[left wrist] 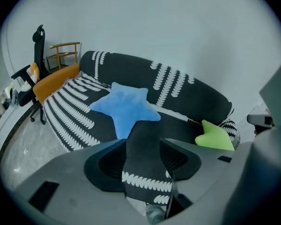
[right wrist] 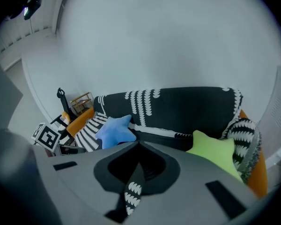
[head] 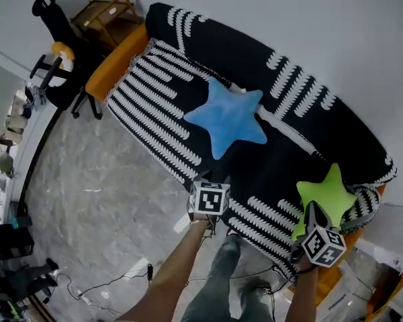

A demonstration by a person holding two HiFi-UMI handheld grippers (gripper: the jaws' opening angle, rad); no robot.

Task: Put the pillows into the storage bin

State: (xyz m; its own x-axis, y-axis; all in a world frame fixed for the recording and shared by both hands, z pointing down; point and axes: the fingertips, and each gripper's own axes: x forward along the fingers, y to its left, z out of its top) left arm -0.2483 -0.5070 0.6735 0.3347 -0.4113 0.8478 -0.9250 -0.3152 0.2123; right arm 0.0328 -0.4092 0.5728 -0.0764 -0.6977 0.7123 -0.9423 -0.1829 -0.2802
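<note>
A blue star pillow [head: 225,118] lies in the middle of the sofa seat [head: 154,106], which has a black cover with white stripes. A green star pillow [head: 329,194] rests at the sofa's right end. My left gripper [head: 213,180] hovers at the seat's front edge, short of the blue pillow [left wrist: 126,107]. Its jaws stand open [left wrist: 143,142] with only sofa cover showing between them. My right gripper [head: 314,210] is just in front of the green pillow [right wrist: 215,153]. Its fingertips meet [right wrist: 139,144], shut on nothing.
A black office chair [head: 60,52] and a wooden rack [head: 107,15] stand past the sofa's orange left arm [head: 117,62]. The grey marble floor [head: 101,200] has cables [head: 114,284] near the person's legs [head: 221,280]. A white wall backs the sofa.
</note>
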